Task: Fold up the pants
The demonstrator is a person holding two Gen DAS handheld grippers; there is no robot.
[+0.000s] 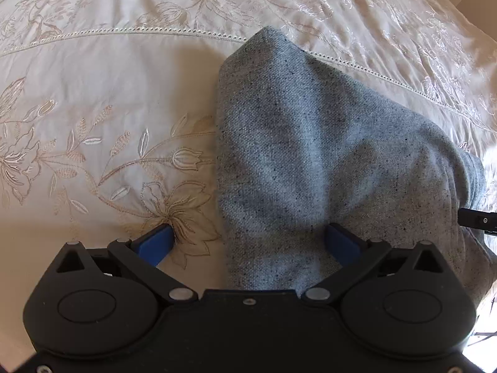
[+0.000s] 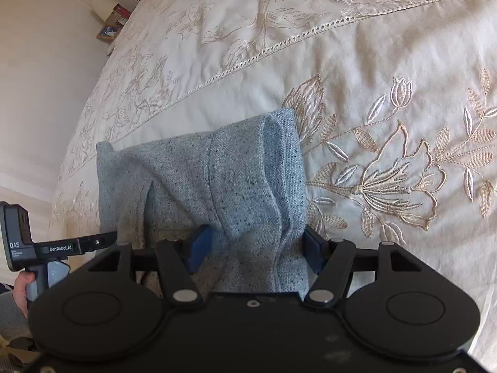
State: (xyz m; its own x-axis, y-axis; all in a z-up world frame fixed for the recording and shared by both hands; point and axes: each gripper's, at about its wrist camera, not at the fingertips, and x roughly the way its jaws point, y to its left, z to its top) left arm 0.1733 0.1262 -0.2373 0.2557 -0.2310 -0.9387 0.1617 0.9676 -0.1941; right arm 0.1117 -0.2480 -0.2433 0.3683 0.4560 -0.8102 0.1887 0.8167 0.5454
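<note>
The grey-blue speckled pants (image 1: 298, 155) lie bunched on the cream embroidered bedspread (image 1: 93, 93). In the left wrist view my left gripper (image 1: 248, 242) is wide open, its blue pads (image 1: 157, 244) far apart, with the cloth's left edge lying between them. In the right wrist view my right gripper (image 2: 254, 248) has a bunched fold of the pants (image 2: 217, 180) between its blue pads (image 2: 198, 248), which stand apart around the cloth. The left gripper's body (image 2: 62, 245) shows at the left of that view.
The bedspread (image 2: 372, 62) stretches far ahead and to both sides. A wall (image 2: 46, 77) and a bedside surface with a framed picture (image 2: 107, 32) lie beyond the bed's far left edge in the right wrist view.
</note>
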